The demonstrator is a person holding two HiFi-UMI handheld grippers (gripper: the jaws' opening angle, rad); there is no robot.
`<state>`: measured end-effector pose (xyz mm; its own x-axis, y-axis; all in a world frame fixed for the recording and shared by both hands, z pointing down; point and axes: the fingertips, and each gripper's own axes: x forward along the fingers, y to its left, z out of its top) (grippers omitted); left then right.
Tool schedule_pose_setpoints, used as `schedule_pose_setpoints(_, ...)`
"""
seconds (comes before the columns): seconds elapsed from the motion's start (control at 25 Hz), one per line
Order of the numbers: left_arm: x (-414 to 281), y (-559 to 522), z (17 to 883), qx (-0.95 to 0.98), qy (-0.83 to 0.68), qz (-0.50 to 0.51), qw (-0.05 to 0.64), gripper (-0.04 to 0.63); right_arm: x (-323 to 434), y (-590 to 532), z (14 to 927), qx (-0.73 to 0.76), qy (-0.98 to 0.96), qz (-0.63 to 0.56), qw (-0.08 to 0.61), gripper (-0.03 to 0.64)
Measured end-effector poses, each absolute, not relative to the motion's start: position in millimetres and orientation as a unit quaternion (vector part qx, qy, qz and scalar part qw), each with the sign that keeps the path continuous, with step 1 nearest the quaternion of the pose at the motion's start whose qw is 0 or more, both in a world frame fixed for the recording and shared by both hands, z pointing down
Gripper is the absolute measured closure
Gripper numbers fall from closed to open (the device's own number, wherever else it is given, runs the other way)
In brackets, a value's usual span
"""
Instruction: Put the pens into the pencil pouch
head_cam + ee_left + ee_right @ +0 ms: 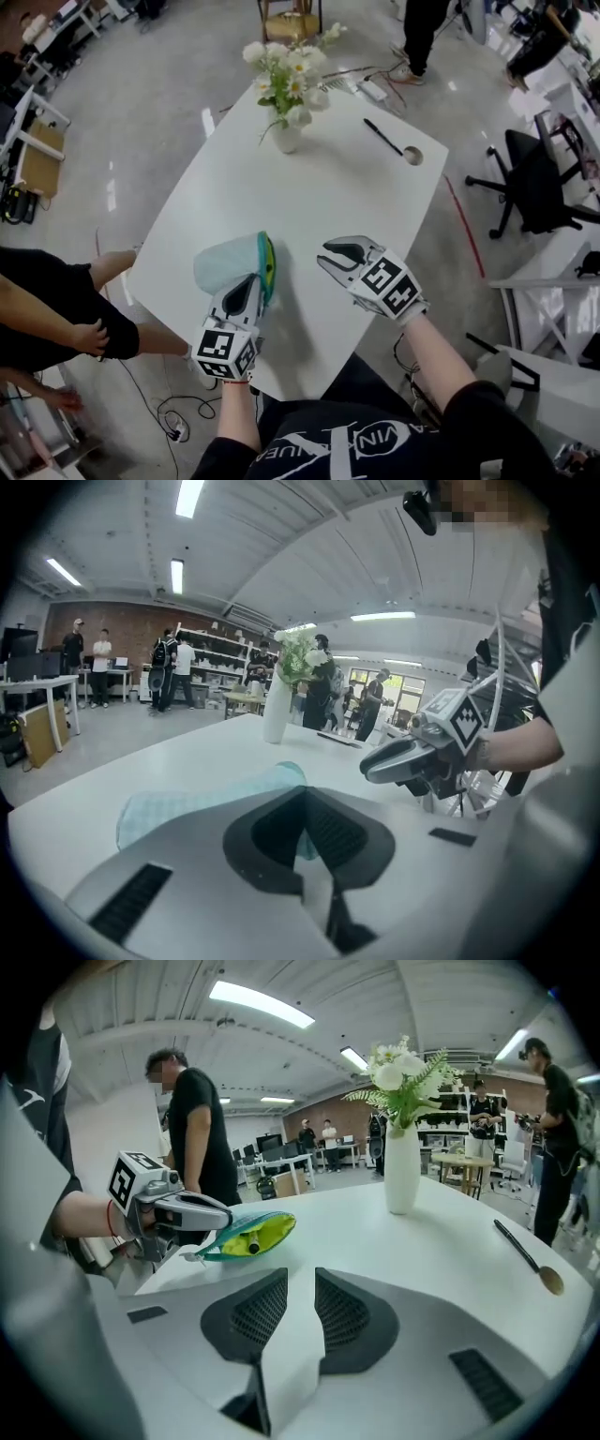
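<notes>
Teal pouch: 1 pen inside, right gripper view only.

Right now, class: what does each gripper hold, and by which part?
Left gripper holds the pouch by the near end of its open mouth. Right gripper holds nothing; its jaws are apart.

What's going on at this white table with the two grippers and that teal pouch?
A person is putting pens into a pouch, with a handheld gripper in each hand. The left gripper is shut on the edge of the teal pouch, whose mouth gapes open on the white table. One pen already shows inside. The right gripper is open and empty beside the pouch. A black pen lies at the table's far side, near the vase of flowers, not yet collected.
</notes>
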<state>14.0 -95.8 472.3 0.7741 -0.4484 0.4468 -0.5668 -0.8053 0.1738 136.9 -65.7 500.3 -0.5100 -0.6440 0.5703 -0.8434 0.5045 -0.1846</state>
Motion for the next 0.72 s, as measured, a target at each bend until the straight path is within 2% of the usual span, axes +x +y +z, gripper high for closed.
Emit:
schedule_pose_setpoints(0.24,22.0,-90.5,473.5,0.923,-0.305,0.19,0.14,0.592,157.2,-66.6,501.0,0.437,-0.846,0.214,0.218,0.515)
schedule_pose_setpoints(0.72,23.4,-59.5,469.3,0.915,-0.324,0.187,0.148,0.592,151.8,-42.3,489.3,0.429,-0.854,0.208,0.21,0.515)
